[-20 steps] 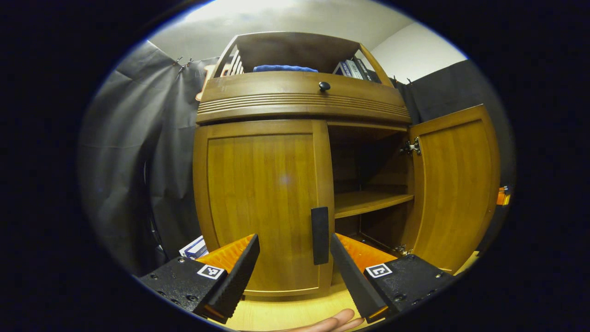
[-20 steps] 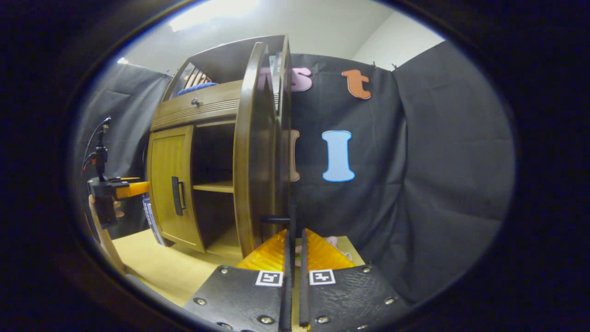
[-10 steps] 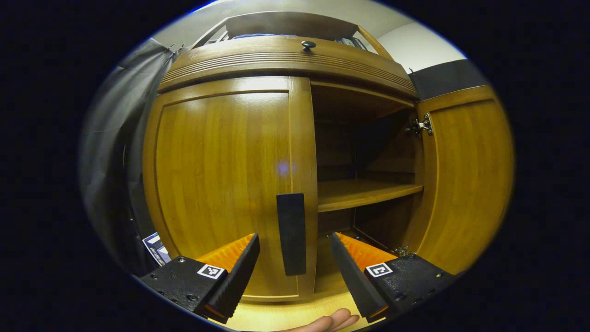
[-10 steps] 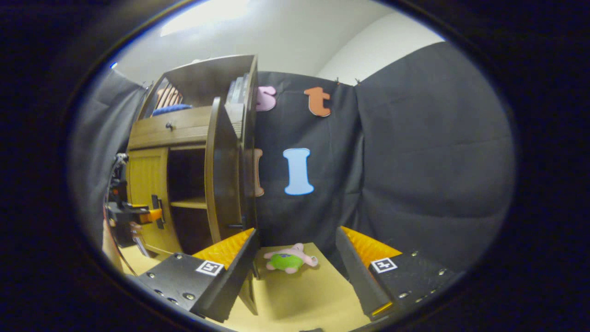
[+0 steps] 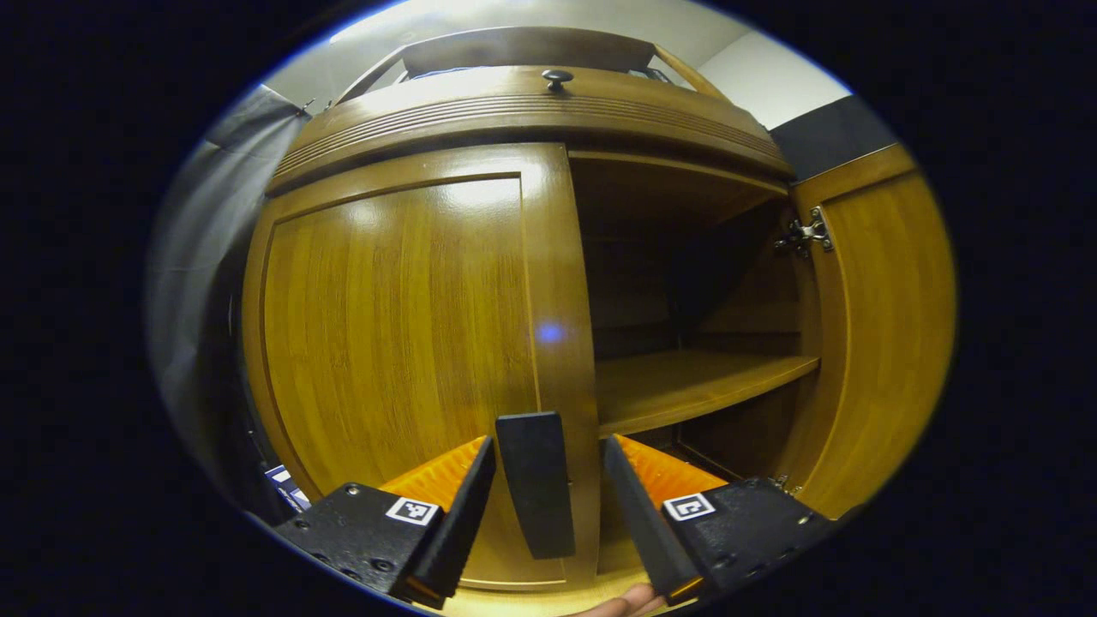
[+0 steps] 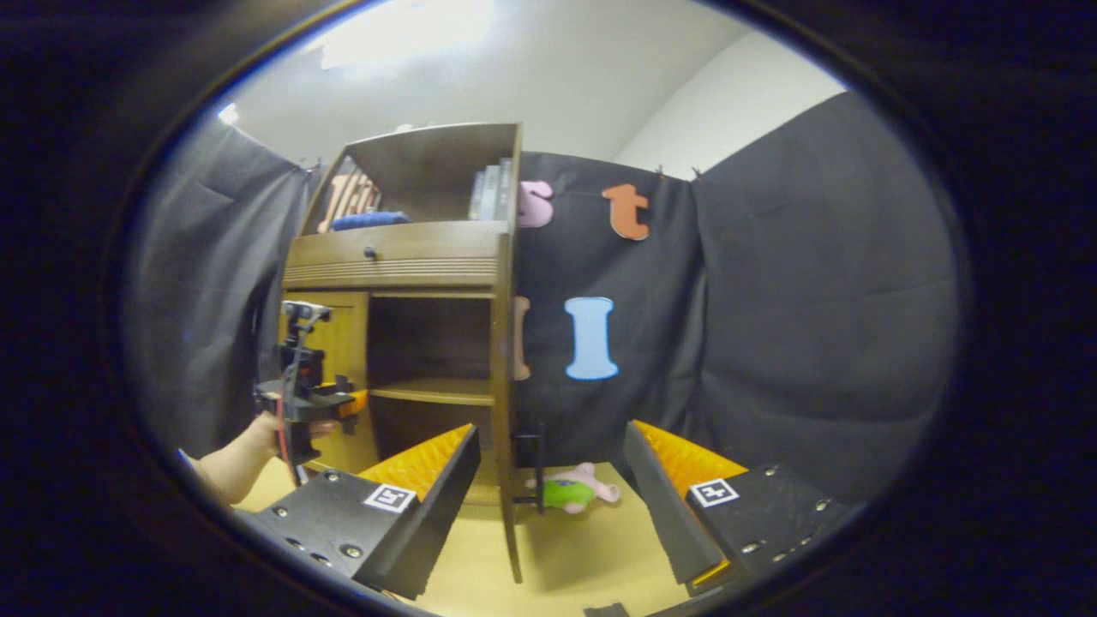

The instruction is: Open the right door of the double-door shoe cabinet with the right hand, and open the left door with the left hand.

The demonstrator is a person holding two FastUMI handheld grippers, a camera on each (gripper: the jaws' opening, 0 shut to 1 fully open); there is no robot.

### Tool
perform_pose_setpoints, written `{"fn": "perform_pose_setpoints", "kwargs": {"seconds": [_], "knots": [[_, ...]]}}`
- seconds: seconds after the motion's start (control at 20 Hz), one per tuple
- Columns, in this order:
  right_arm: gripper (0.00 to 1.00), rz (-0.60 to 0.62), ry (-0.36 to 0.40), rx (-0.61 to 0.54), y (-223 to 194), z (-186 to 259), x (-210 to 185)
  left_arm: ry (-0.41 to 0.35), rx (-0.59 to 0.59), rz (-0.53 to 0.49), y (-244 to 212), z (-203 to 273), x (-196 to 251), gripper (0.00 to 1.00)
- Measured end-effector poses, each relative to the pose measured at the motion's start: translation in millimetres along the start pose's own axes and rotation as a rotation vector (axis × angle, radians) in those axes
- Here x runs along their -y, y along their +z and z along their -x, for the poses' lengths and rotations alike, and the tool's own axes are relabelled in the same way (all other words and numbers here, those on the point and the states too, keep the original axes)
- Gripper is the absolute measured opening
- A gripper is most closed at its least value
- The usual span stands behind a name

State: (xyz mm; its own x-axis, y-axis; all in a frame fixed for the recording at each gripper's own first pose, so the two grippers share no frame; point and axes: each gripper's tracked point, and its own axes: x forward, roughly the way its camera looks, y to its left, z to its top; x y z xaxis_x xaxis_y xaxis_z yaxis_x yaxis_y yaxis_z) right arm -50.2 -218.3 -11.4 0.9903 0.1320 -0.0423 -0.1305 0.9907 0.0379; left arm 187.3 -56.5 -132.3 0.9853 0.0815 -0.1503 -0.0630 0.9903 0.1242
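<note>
Right door (image 6: pixel 506 386) open, right gripper (image 6: pixel 548 506) spread | I straddle left door handle (image 5: pixel 536 484) with spread left gripper (image 5: pixel 548 506) | next: pinch, pull.

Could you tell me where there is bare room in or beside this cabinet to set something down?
The shelf in the open right half is bare, bordered by the closed left door and the open right door. The tabletop beyond the right door is free in front of the soft toy. The top shelf, with books, is crowded.
</note>
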Motion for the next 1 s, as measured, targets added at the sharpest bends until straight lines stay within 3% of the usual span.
{"fn": "perform_pose_setpoints", "kwargs": {"seconds": [0.1, 0.15, 0.25, 0.65, 1.0], "knots": [[1.0, 0.017, 0.04, 0.024, 10, 4, -23, -0.005, -0.004, -0.03, 0, -3, -2, 0.61], [1.0, 0.022, 0.06, 0.032, 15, 6, -34, -0.022, -0.077, -0.071, -12, 3, -4, 0.55], [1.0, 0.029, 0.094, 0.04, 22, 9, -53, -0.042, -0.077, -0.055, -14, 2, 1, 0.41], [0.98, 0.017, 0.111, 0.038, 30, 13, -80, -0.11, -0.056, 0.033, -17, 27, -1, 0.34], [0.97, 0.017, 0.121, 0.03, 29, 15, -94, -0.151, -0.052, 0.055, -17, 72, -8, 0.35]]}}
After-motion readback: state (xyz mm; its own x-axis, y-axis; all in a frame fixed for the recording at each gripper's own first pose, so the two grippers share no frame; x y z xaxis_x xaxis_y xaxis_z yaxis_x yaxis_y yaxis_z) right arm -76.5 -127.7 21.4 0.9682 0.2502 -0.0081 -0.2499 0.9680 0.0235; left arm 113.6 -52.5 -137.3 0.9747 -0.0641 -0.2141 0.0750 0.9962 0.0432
